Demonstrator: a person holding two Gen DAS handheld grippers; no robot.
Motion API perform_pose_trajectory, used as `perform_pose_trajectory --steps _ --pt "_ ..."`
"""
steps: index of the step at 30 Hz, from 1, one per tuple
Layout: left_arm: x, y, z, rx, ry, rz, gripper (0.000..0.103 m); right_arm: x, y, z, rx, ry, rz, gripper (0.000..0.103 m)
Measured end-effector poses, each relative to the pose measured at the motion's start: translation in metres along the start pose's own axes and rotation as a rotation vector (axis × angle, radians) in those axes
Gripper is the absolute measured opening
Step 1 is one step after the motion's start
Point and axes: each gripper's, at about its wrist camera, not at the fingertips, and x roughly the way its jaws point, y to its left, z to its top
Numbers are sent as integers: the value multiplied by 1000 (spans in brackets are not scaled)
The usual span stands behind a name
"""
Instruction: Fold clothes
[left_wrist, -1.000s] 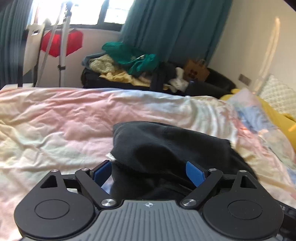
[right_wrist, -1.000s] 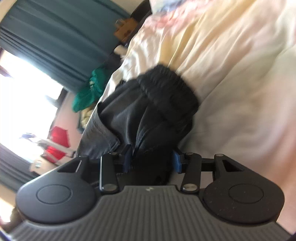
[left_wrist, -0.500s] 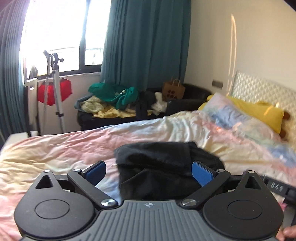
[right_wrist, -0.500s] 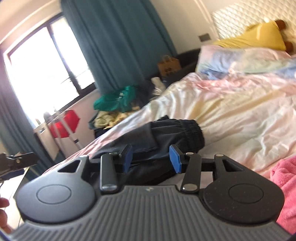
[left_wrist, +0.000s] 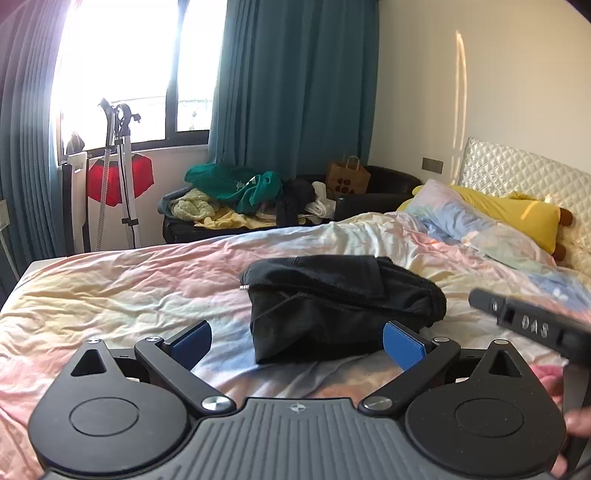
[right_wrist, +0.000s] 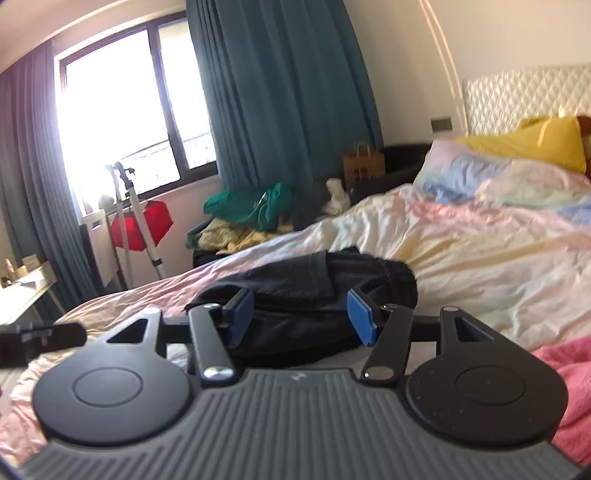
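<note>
A folded black garment (left_wrist: 343, 302) lies in a bundle on the pastel bed cover (left_wrist: 129, 291). It also shows in the right wrist view (right_wrist: 306, 291). My left gripper (left_wrist: 297, 345) is open and empty, held just short of the bundle's near edge. My right gripper (right_wrist: 301, 315) is open and empty, close in front of the bundle. The right gripper's body (left_wrist: 535, 325) shows at the right of the left wrist view.
A pink cloth (right_wrist: 569, 373) lies on the bed at the near right. Pillows (left_wrist: 491, 218) and a padded headboard (left_wrist: 524, 173) are at the far right. A sofa piled with clothes (left_wrist: 240, 199), a paper bag (left_wrist: 347, 177) and a stand (left_wrist: 122, 173) are behind the bed.
Both grippers have let go of the black garment, opened and drawn back and up from it. The garment now lies folded on the bed.
</note>
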Motion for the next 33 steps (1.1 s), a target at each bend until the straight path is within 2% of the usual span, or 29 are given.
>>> perform_pose_trajectory --steps 4,8,14,16,17,18,23,33 --pt "1 2 -14 27 -4 19 100 11 3 -5 7 40 -4 59" --pt "6 12 -18 9 -16 35 100 25 13 -14 -22 88 -26 59" --pt "12 24 -19 -8 -9 37 100 30 31 -22 -61 100 -17 62" --pt "12 28 -19 -17 -7 32 100 30 38 -24 -80 98 -15 75" --pt "12 29 -20 -16 -5 38 100 29 40 -25 -81 93 -12 95" --pt "12 29 -20 -14 -4 43 101 27 42 -26 -73 82 -6 103" --pt "11 32 -21 -16 4 49 101 18 50 -25 -105 10 -22 103" --pt "8 29 -24 -15 -6 66 103 21 52 -27 -125 46 -28 103"
